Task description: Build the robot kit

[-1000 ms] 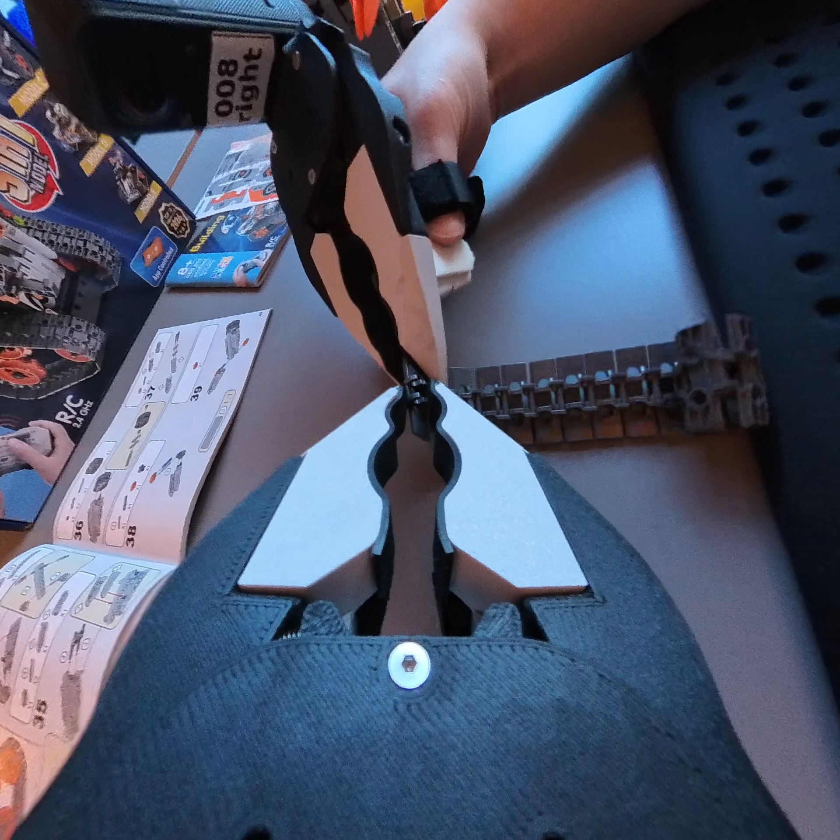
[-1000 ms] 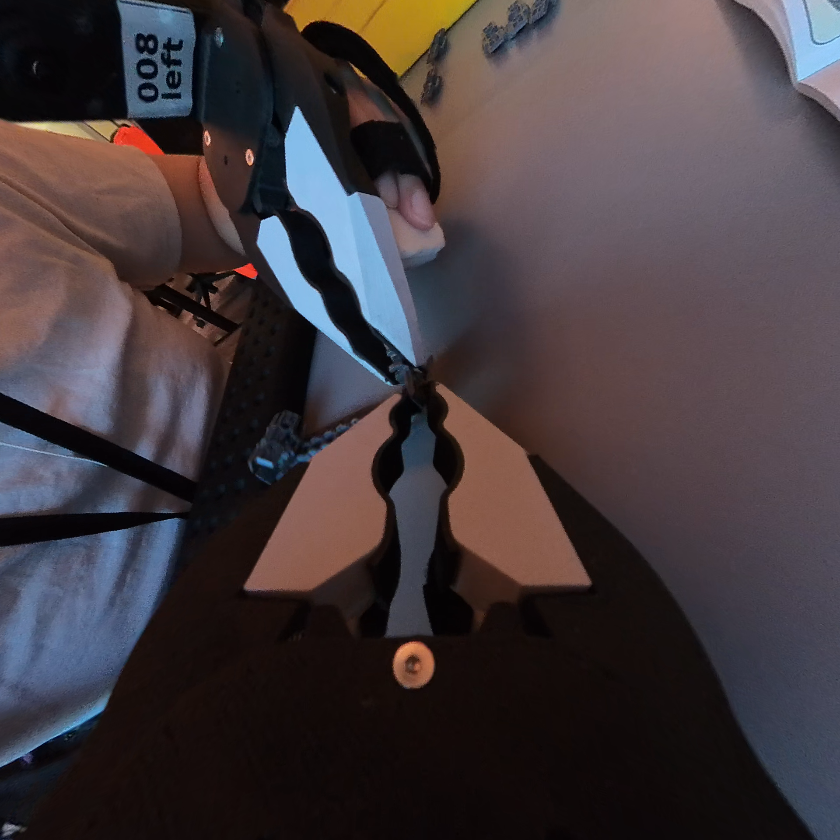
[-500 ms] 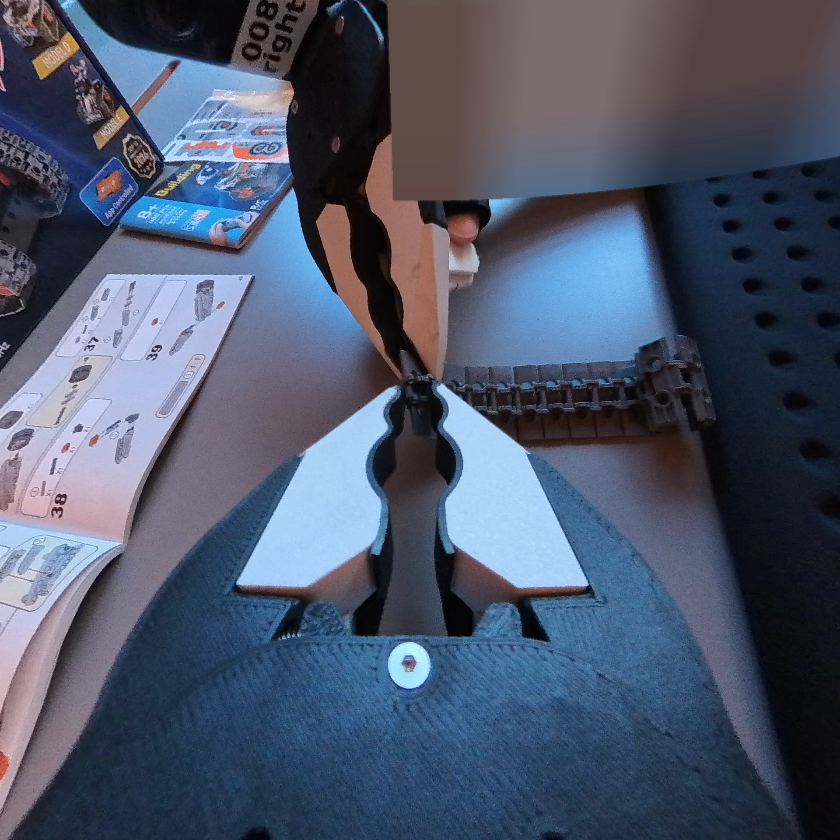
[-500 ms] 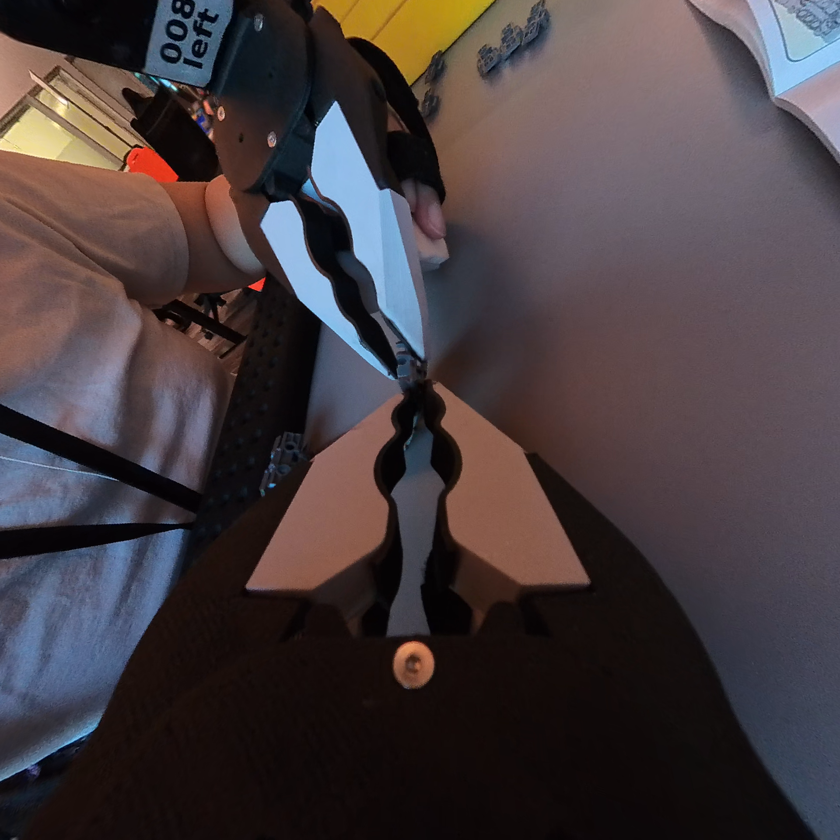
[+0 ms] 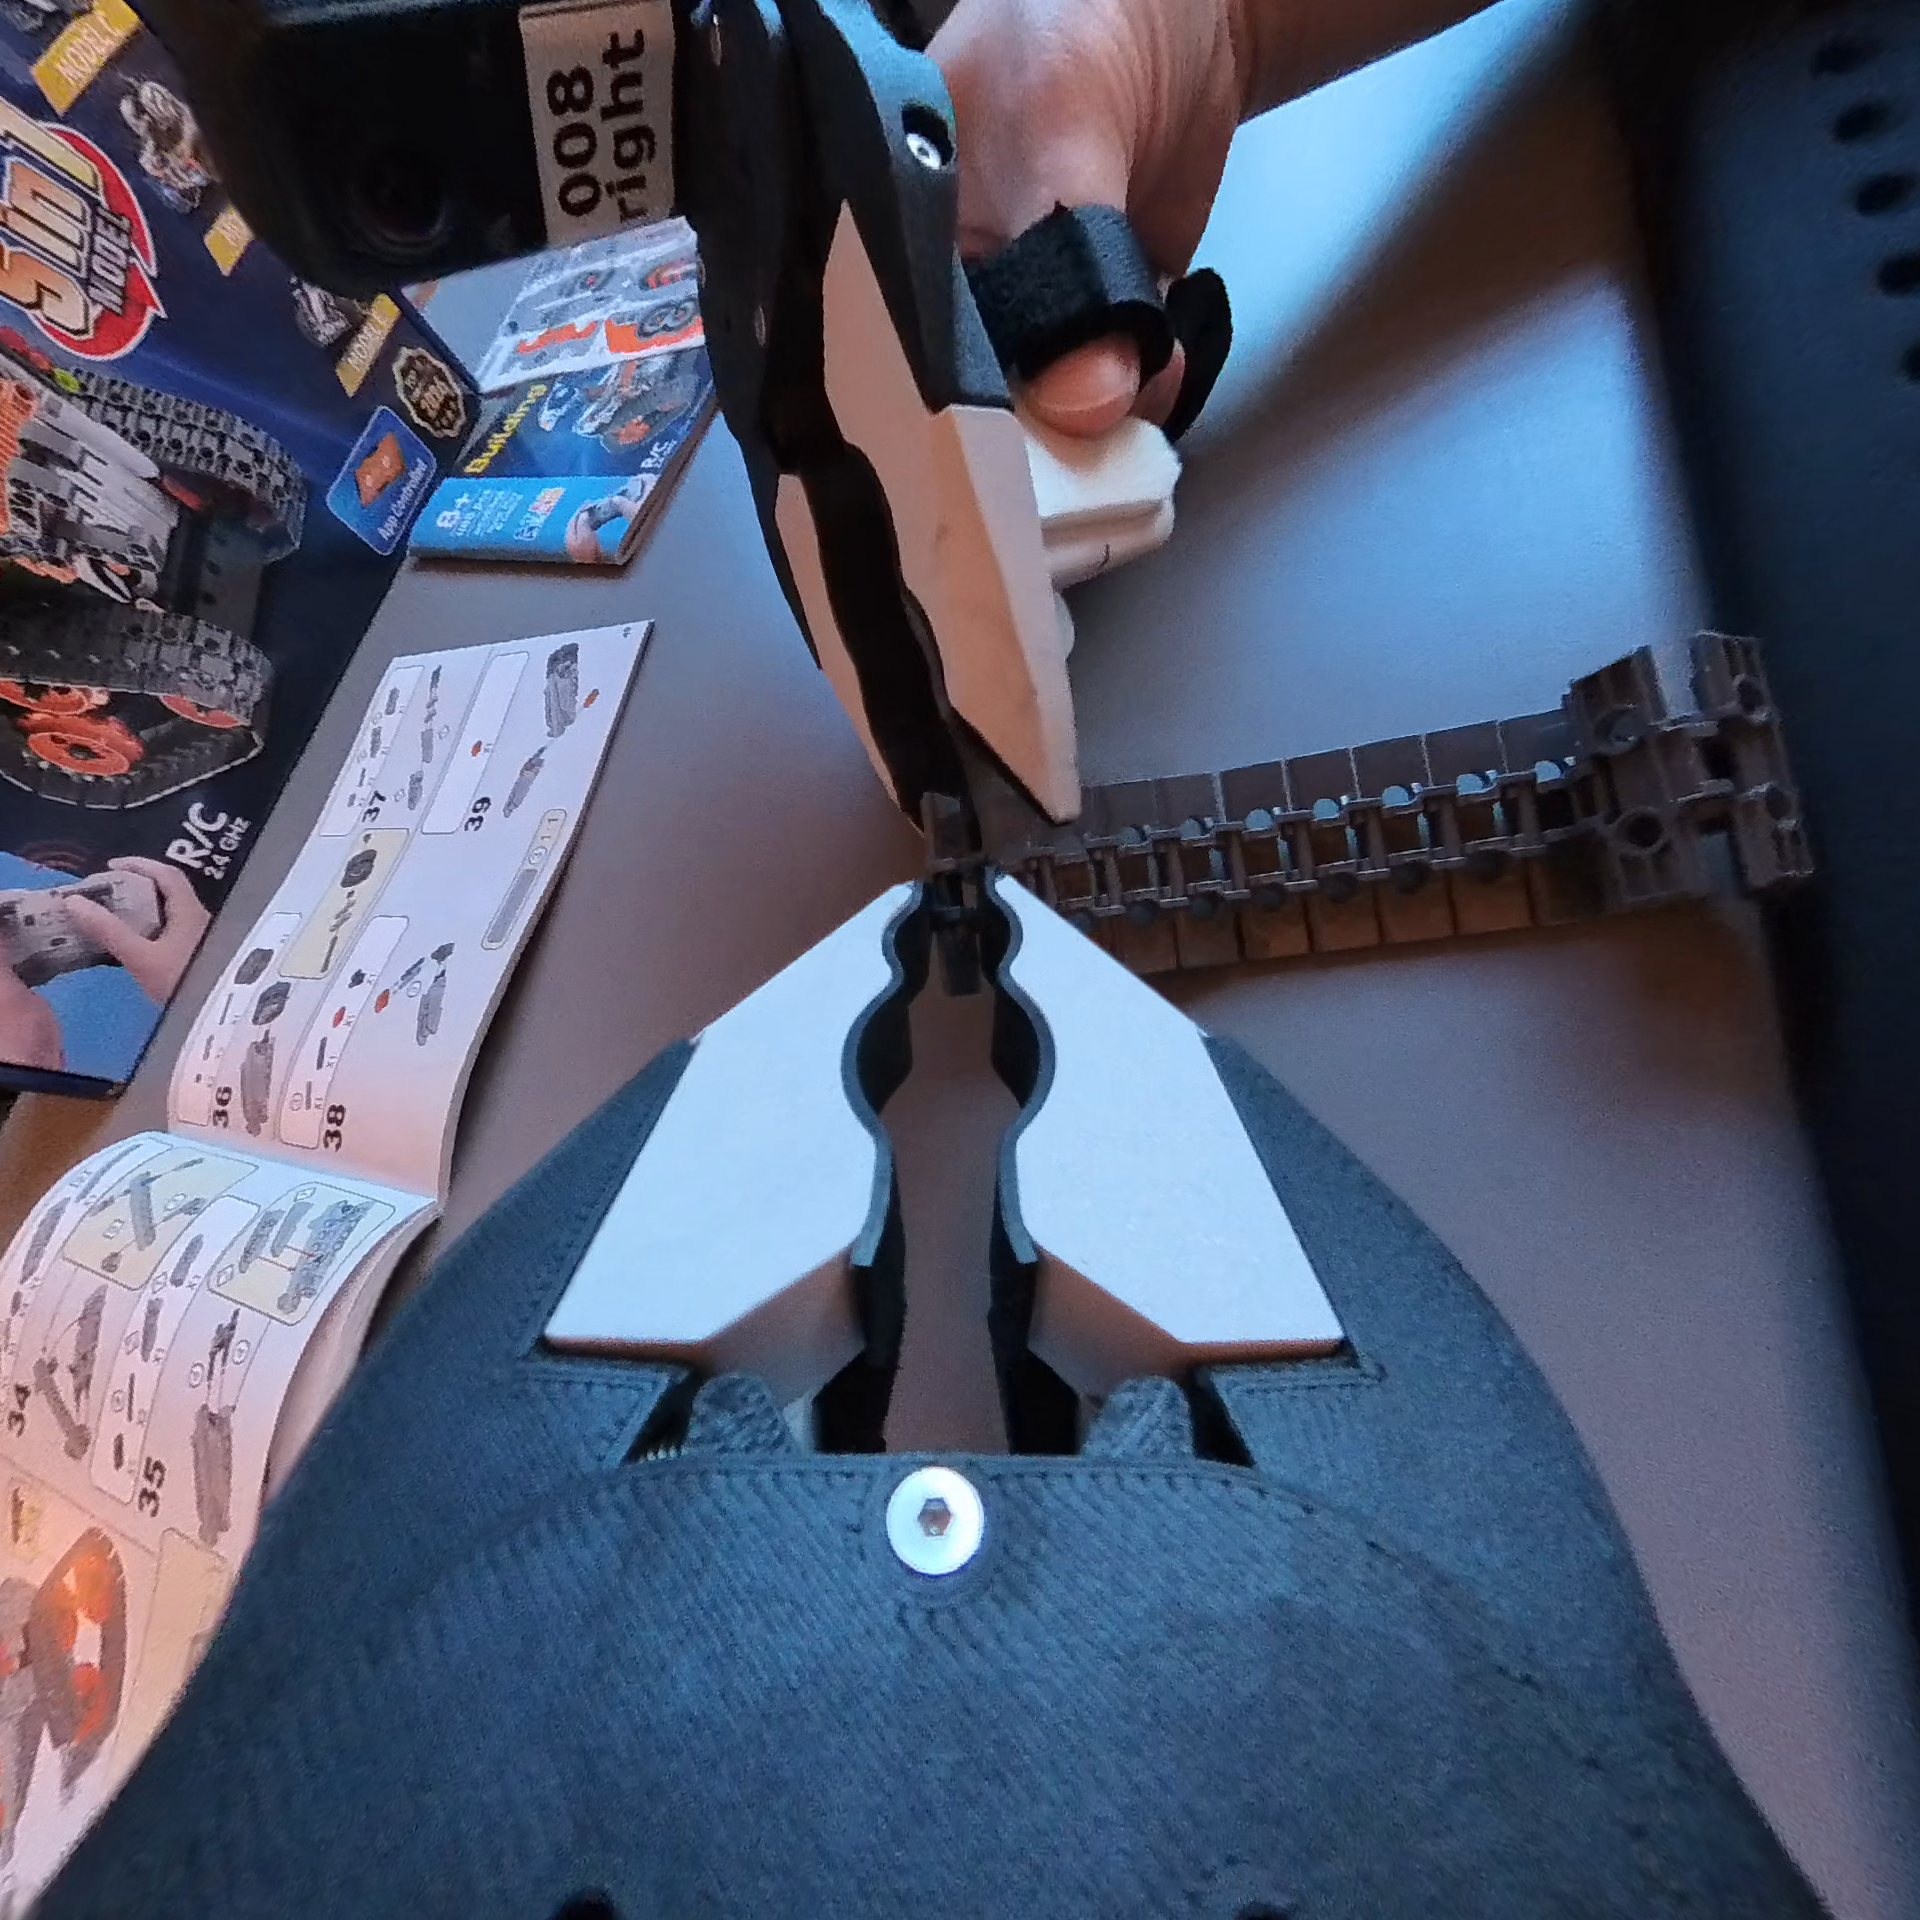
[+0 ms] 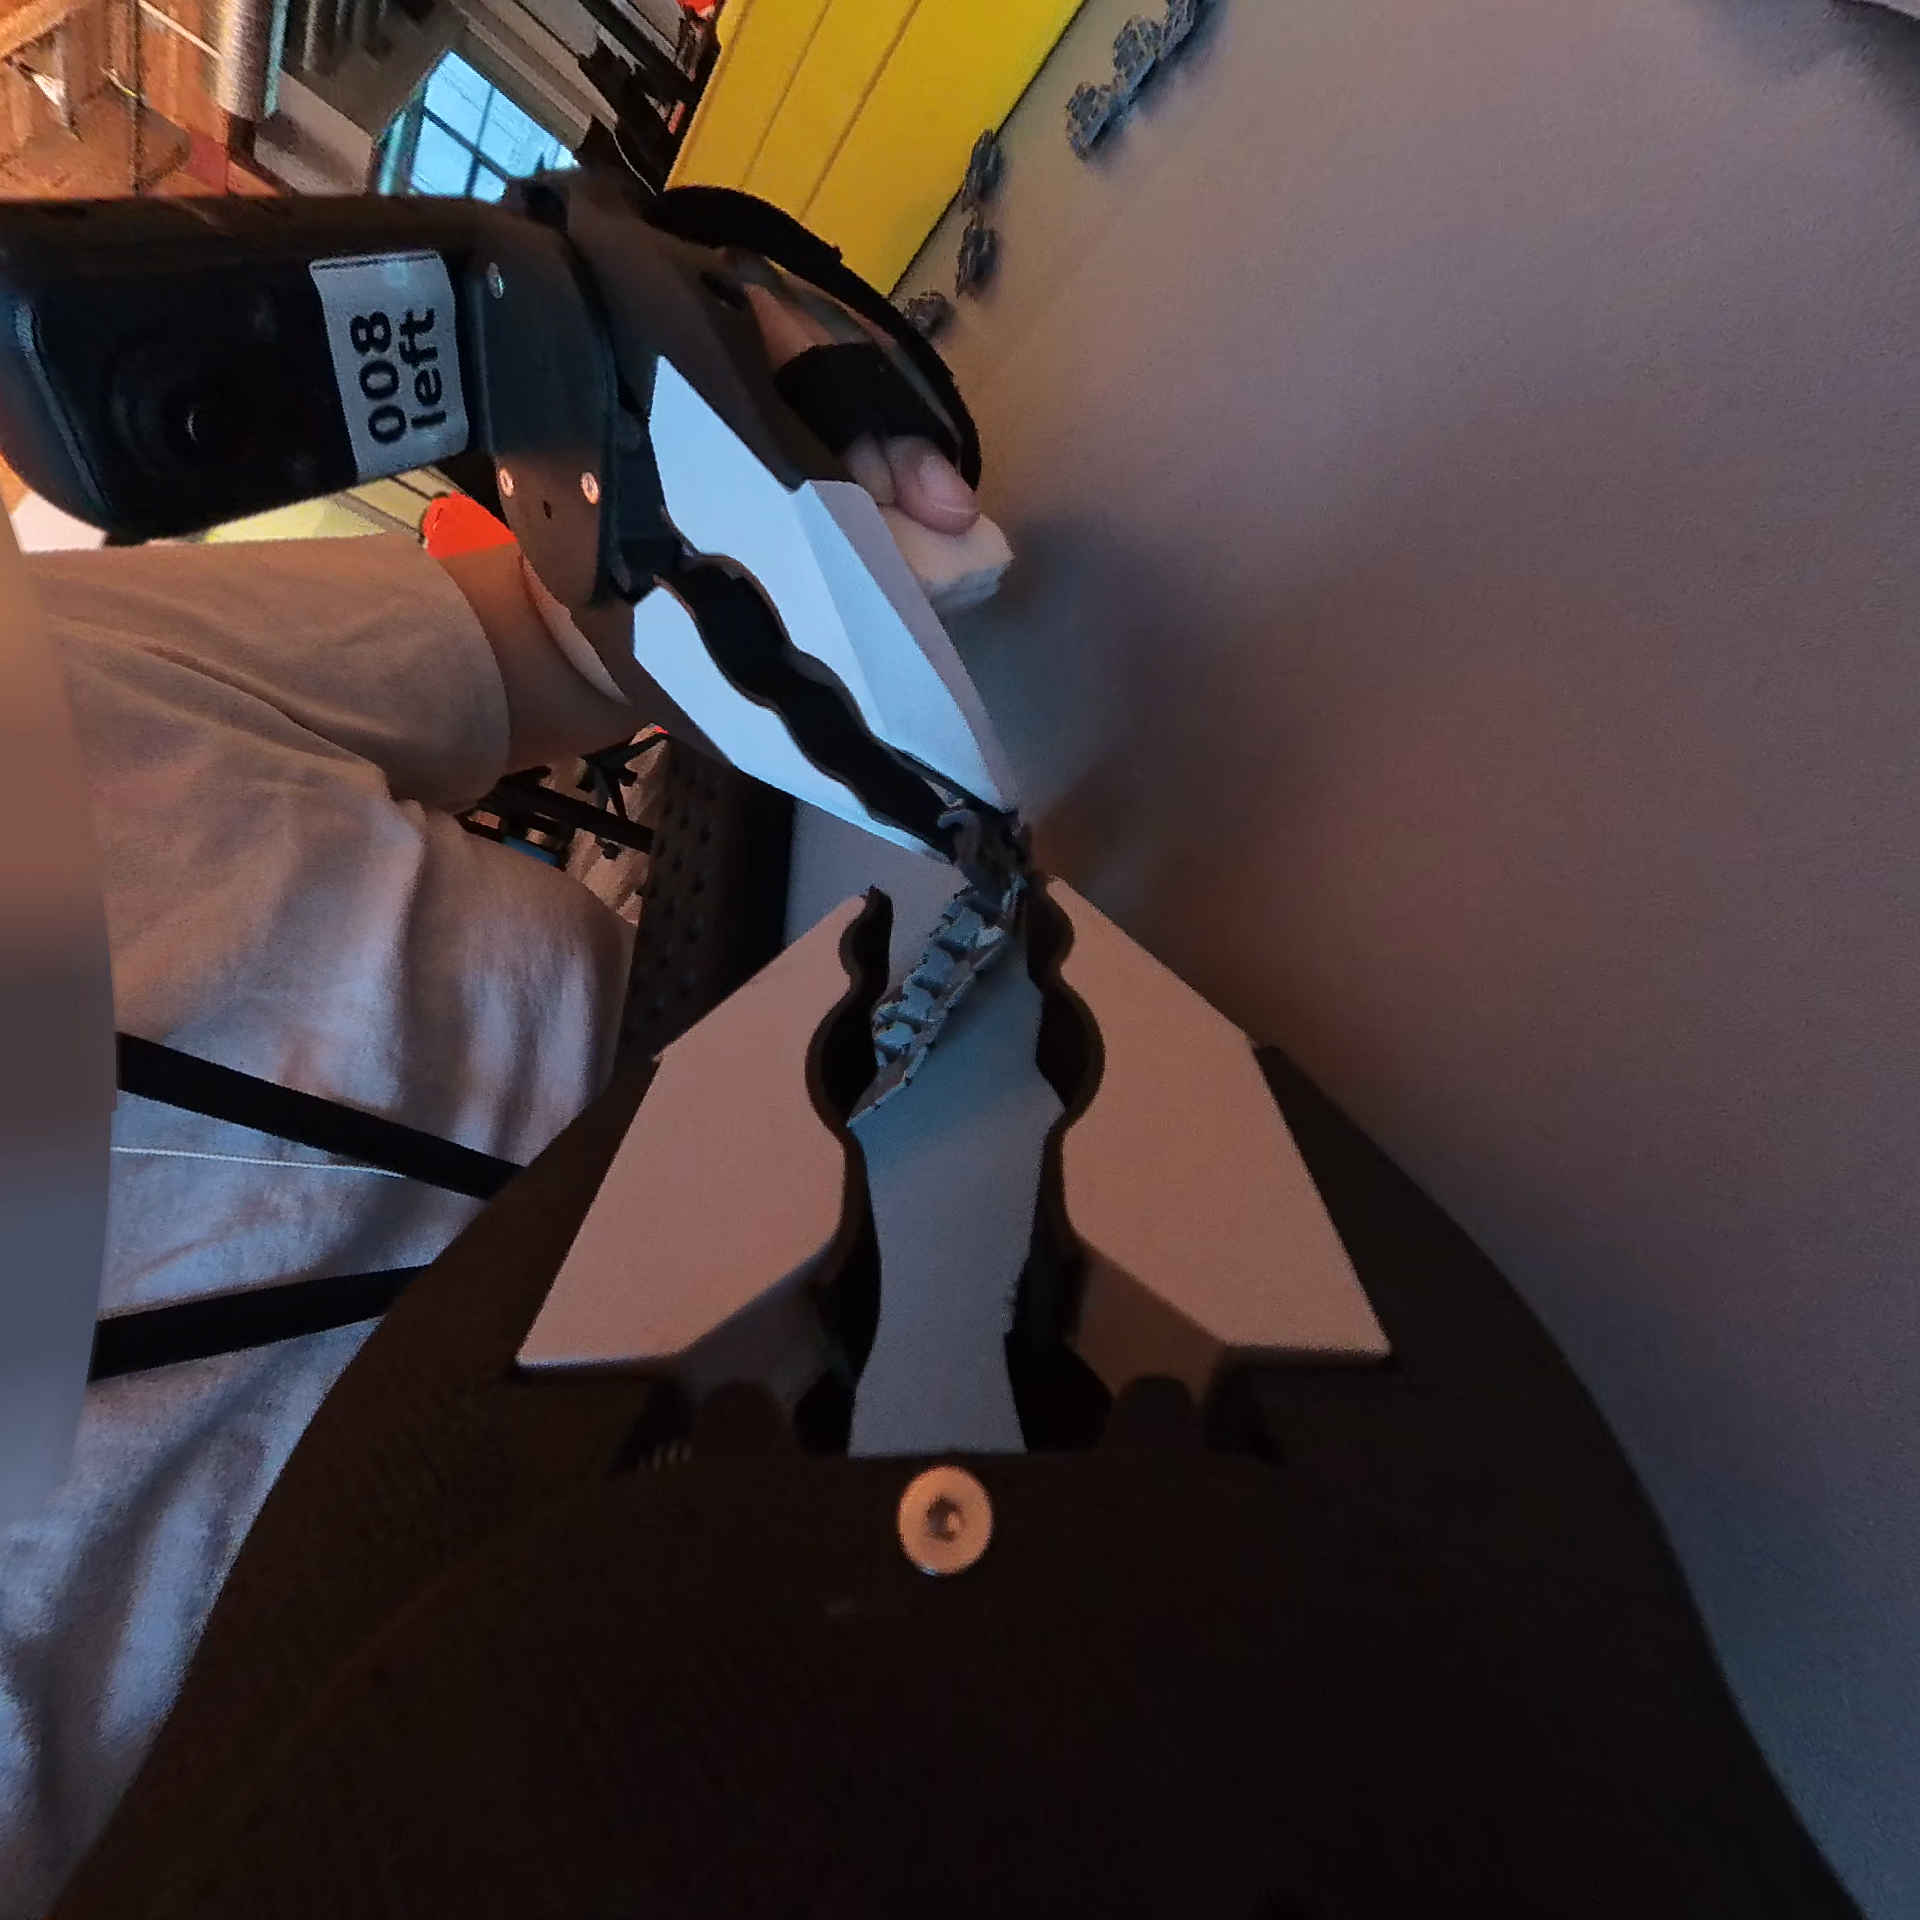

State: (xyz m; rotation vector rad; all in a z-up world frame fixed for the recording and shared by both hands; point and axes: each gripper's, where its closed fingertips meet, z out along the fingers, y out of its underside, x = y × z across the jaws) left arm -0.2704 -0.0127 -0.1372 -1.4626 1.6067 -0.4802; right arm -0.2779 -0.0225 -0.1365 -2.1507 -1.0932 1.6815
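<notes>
Left tongs (image 5: 951,914): I've got these pinched narrow on a small dark link at the loose end of the track, tips nearly together.
Right tongs (image 6: 961,909): mine are parted a bit at the tips, the track end sitting between them; I can't tell if they actually grip it. In the left view they come down from the top and their tips meet that same end link.
Track (image 5: 1351,842): grey-brown chain of plastic links, lying flat on the table (image 5: 1455,499) and running off to the right, bulkier block at its far end, beside a dark perforated mat (image 5: 1849,623).
Booklet (image 5: 395,894): open instruction pages left of my left tongs.
Box (image 5: 156,468): blue toy box further left, a thin leaflet (image 5: 582,457) next to it.
Spare links (image 6: 1127,62): a few small grey ones far up the table, near something yellow (image 6: 831,114).
</notes>
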